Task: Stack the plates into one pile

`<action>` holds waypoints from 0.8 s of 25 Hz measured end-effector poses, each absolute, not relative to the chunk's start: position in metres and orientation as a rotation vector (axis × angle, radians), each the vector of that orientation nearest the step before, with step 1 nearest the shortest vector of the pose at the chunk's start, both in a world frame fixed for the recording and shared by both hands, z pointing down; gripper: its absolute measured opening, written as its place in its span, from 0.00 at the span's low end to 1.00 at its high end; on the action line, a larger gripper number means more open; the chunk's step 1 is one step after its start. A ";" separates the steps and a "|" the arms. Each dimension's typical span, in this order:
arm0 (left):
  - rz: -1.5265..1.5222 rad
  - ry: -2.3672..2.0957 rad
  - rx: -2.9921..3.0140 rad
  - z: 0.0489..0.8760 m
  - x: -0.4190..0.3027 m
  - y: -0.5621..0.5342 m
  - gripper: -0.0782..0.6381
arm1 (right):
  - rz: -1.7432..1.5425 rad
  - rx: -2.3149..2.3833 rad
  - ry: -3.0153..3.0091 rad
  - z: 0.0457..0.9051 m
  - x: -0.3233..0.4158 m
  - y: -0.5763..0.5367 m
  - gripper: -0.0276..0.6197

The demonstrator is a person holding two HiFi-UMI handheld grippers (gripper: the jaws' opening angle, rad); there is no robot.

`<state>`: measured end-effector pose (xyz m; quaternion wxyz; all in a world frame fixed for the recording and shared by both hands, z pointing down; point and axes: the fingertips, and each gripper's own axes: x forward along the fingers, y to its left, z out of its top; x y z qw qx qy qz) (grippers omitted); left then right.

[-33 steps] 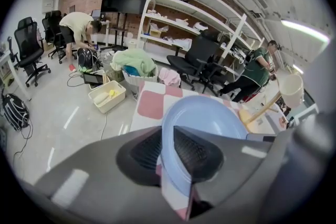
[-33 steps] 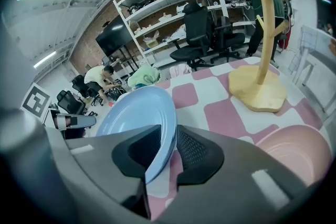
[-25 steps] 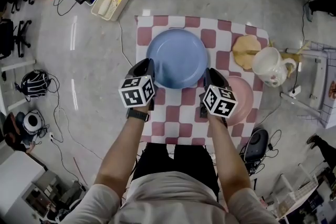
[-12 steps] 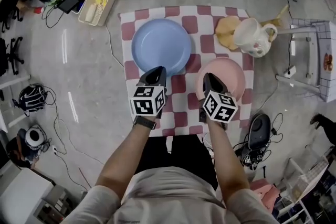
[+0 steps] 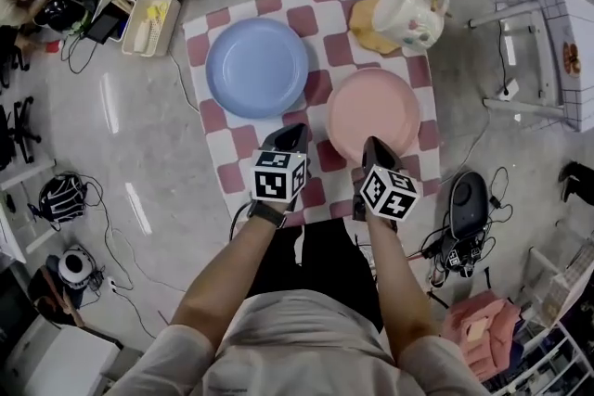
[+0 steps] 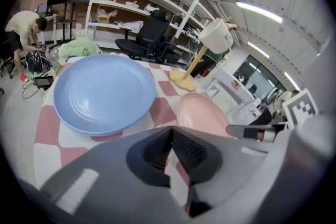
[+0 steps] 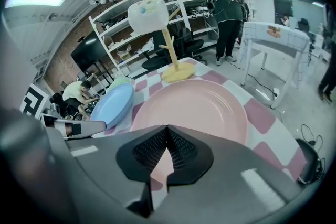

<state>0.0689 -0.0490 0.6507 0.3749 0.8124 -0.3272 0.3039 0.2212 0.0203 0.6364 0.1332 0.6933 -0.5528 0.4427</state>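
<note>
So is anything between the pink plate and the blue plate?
Nothing visible. Only bare red-and-white checked cloth lies between the round pink plate and the round blue plate; the white mug on its wooden stand sits beyond, off that path.

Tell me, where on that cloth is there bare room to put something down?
Bare cloth shows at the near left corner beside the blue plate, and at the far edge between it and the mug stand. Crowded on the right: pink plate, mug stand.
</note>
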 end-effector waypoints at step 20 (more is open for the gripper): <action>0.807 -0.731 1.970 0.685 0.122 -0.017 0.17 | 1.402 2.236 -1.196 0.680 0.298 0.104 0.19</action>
